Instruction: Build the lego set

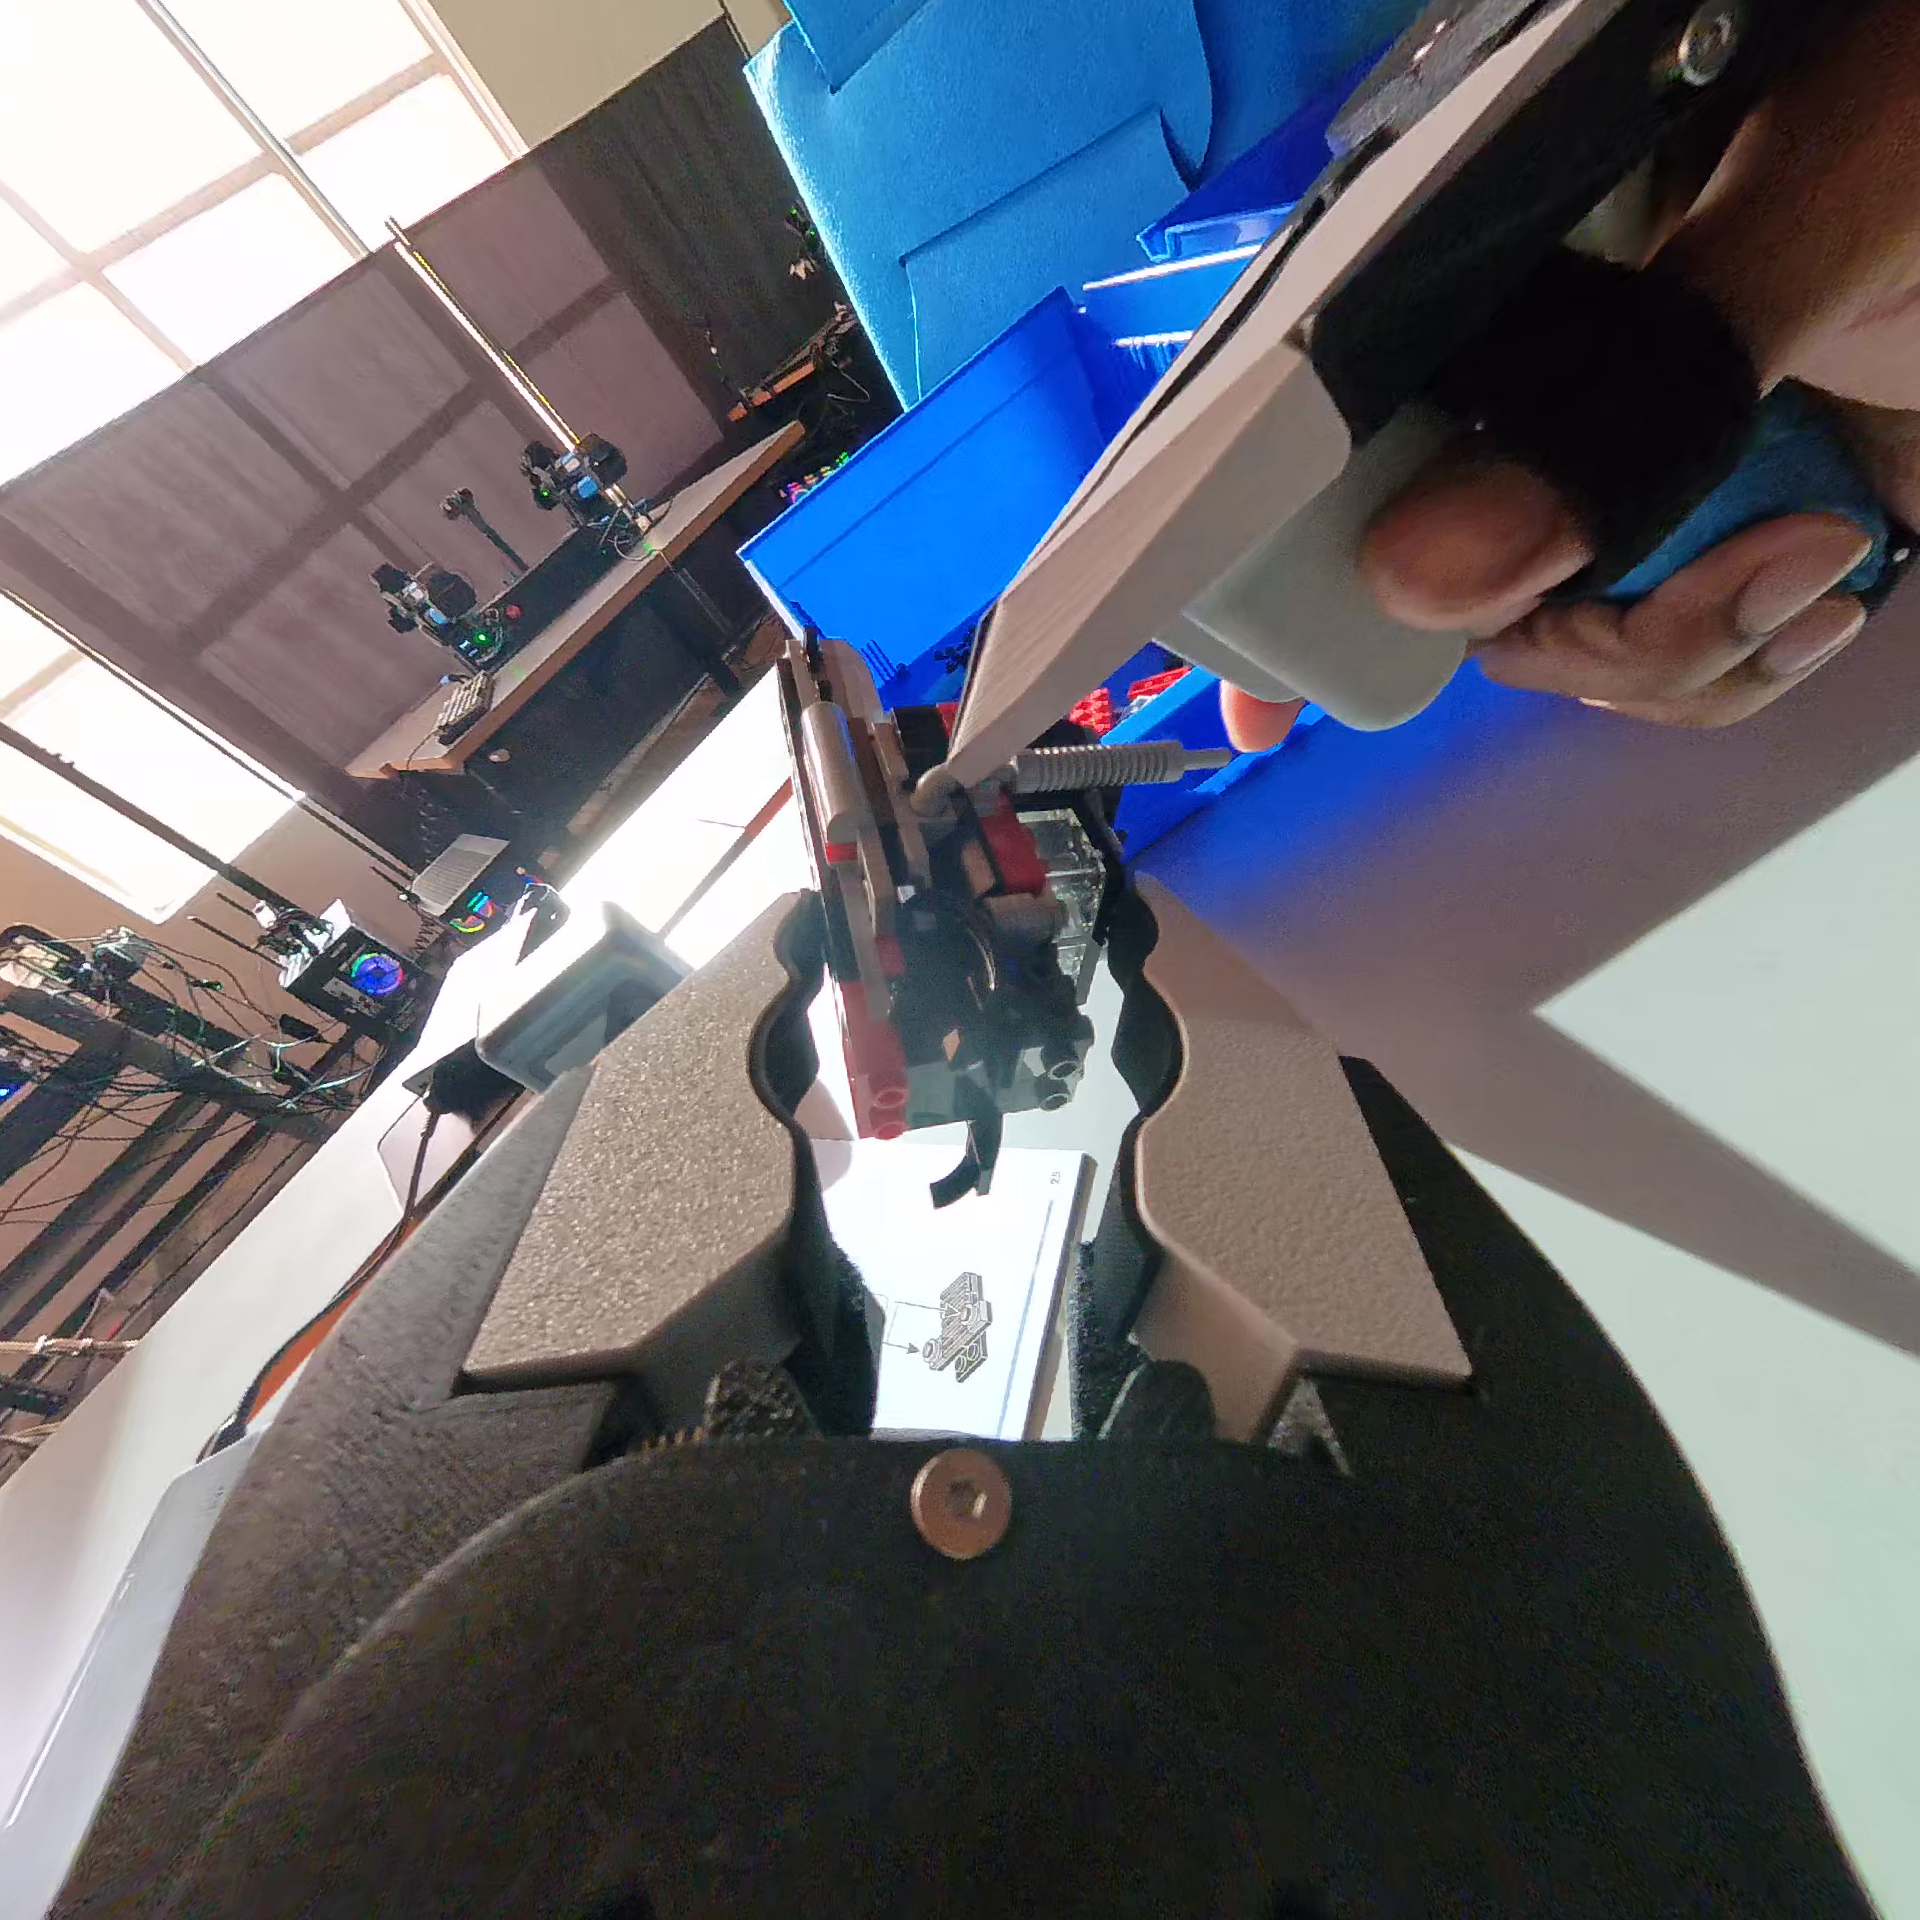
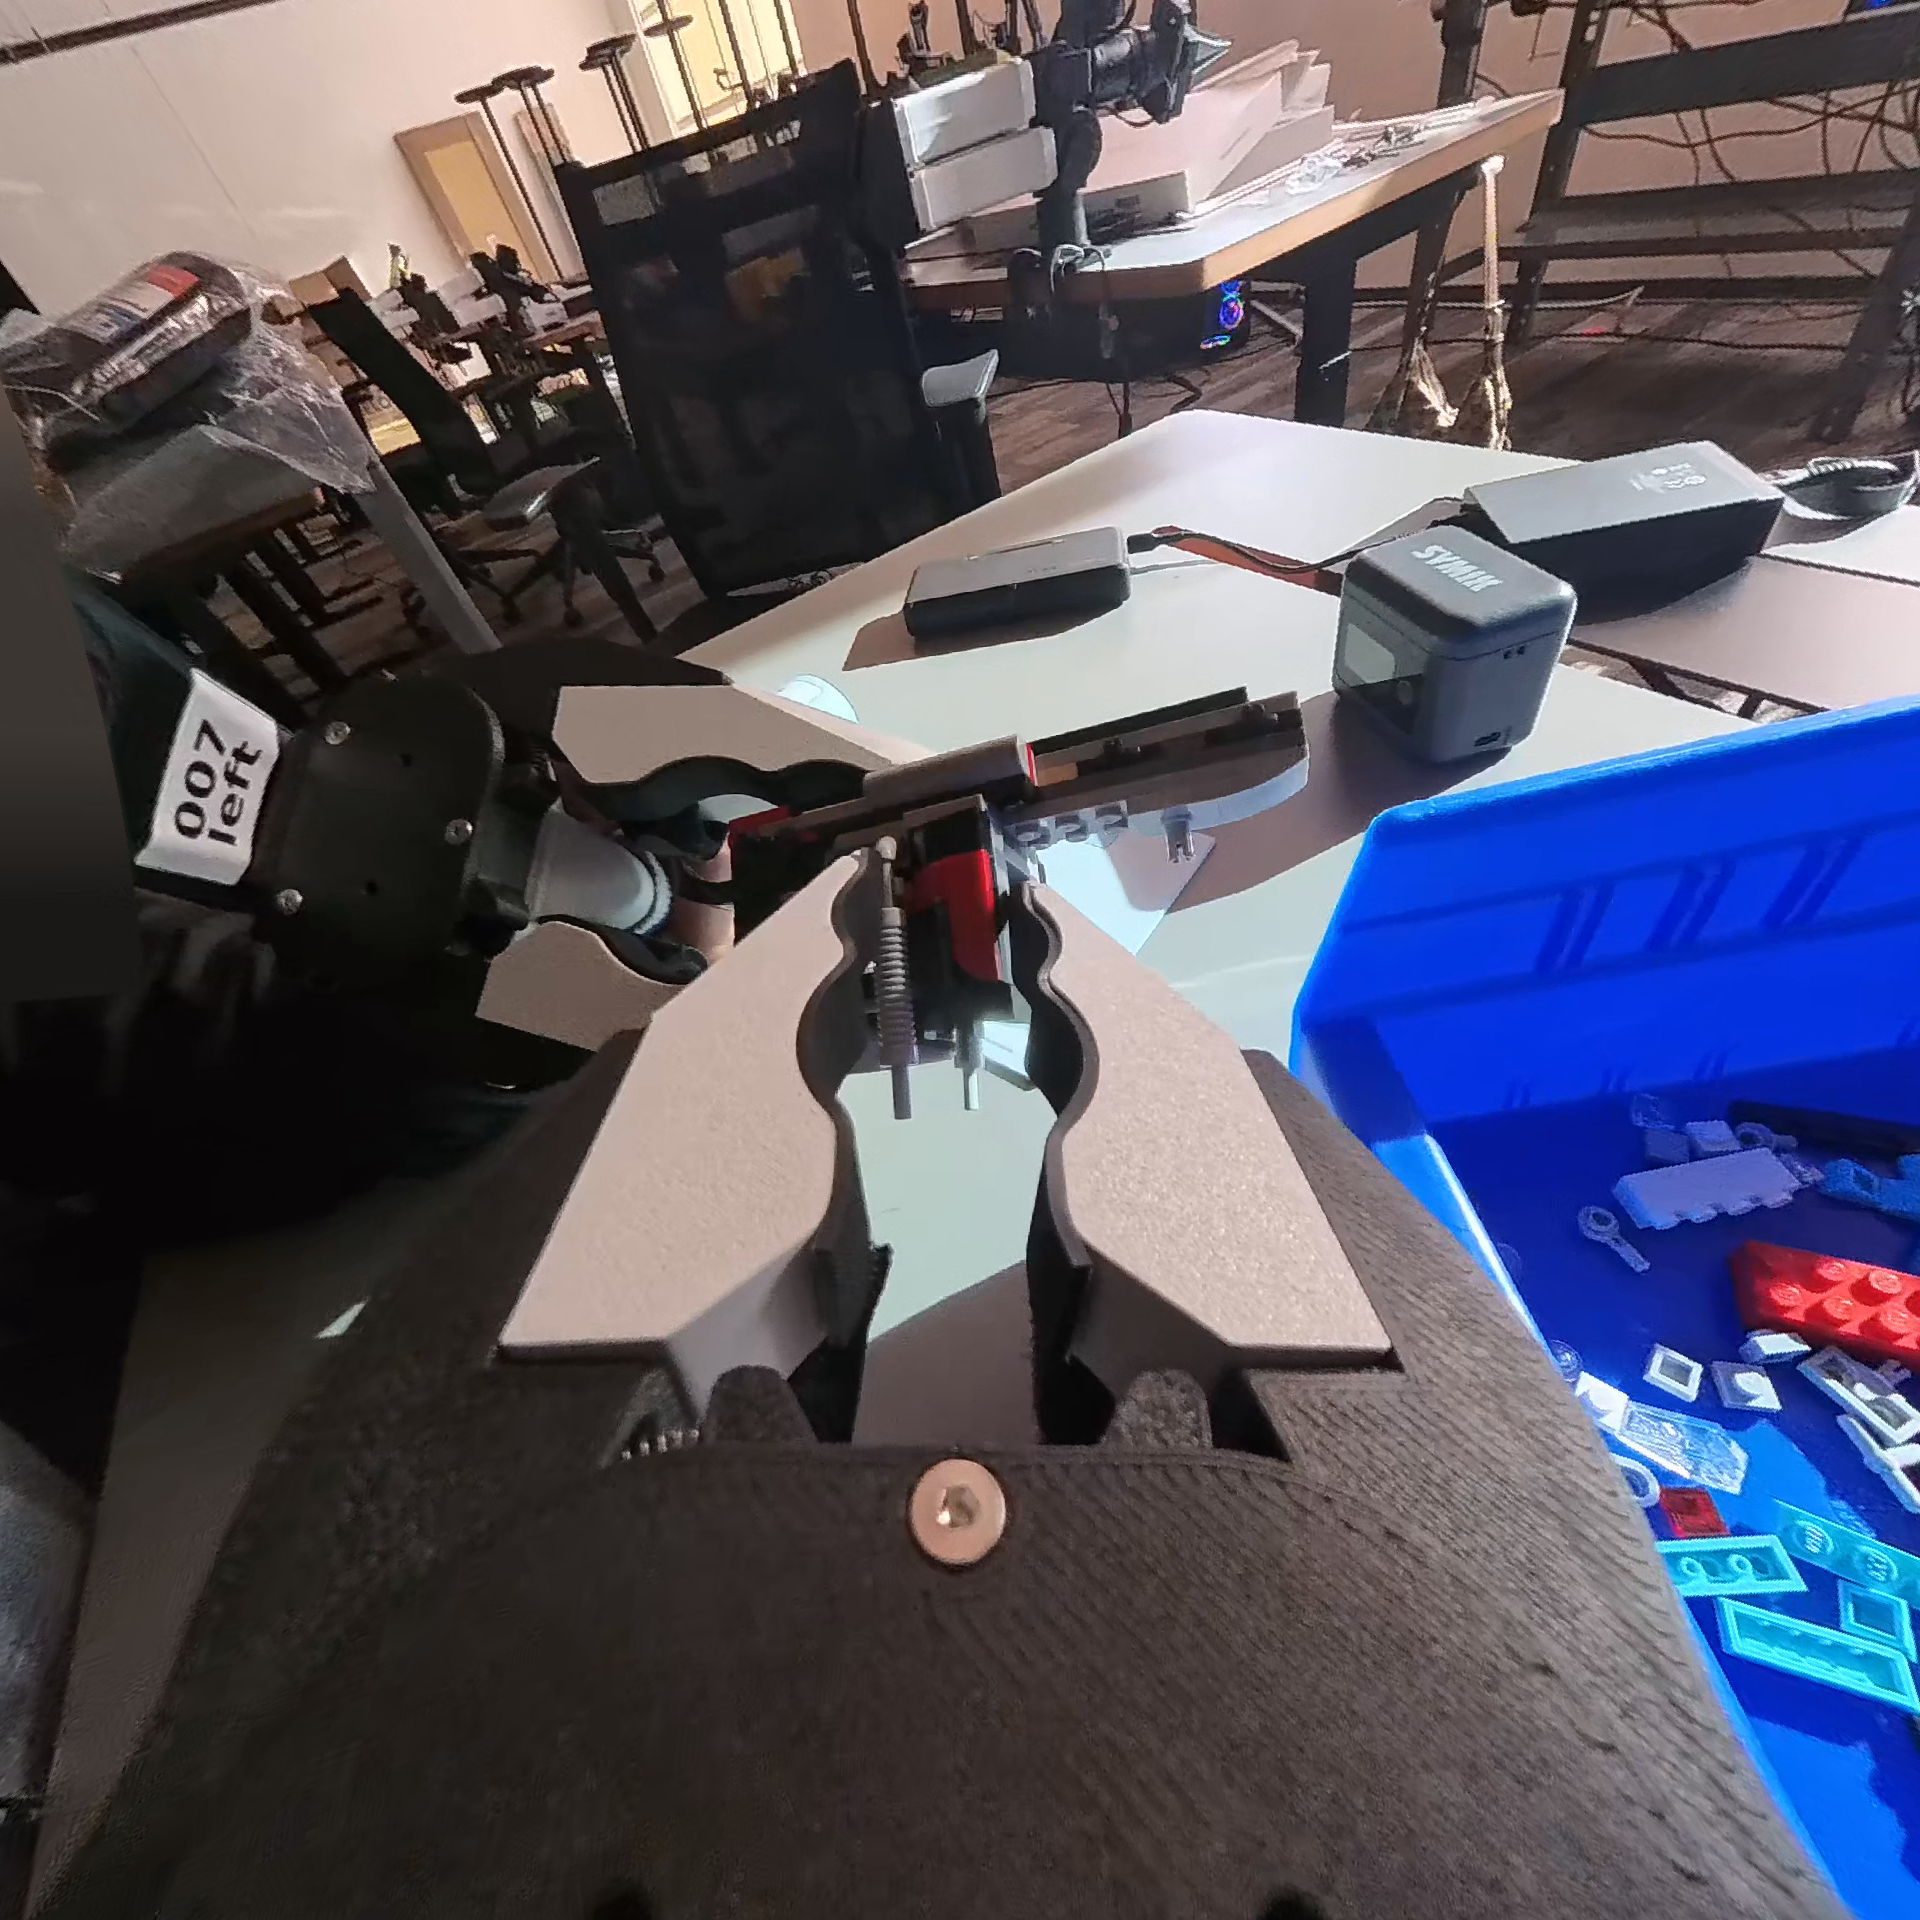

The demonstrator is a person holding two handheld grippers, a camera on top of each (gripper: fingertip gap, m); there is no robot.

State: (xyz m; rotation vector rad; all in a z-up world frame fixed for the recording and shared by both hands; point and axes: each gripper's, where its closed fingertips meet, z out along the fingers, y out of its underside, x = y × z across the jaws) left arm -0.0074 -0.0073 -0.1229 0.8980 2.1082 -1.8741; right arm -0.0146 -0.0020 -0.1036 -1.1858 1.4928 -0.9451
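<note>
A partly built lego model (image 1: 914,997) in black, red and grey is held in the air between both grippers. My left gripper (image 1: 961,935) is shut on its sides. It also shows in the right wrist view (image 2: 795,862), coming in from the left. My right gripper (image 2: 938,883) is closed around the model (image 2: 956,914), and a grey spring piece (image 2: 894,977) sticks out between its fingers. In the left wrist view my right gripper (image 1: 1049,826) reaches in from the upper right. One fingertip touches the grey bar at the end of the spring piece (image 1: 1091,769).
A blue bin (image 2: 1558,935) with several loose lego pieces (image 2: 1818,1299) stands to the right, and it also shows in the left wrist view (image 1: 935,520). An instruction booklet (image 1: 977,1309) lies on the white table (image 2: 1195,488) under the model. A grey cube device (image 2: 1455,644) and black boxes (image 2: 1013,577) sit farther back. My two grippers' fingertips are within a few centimetres of each other.
</note>
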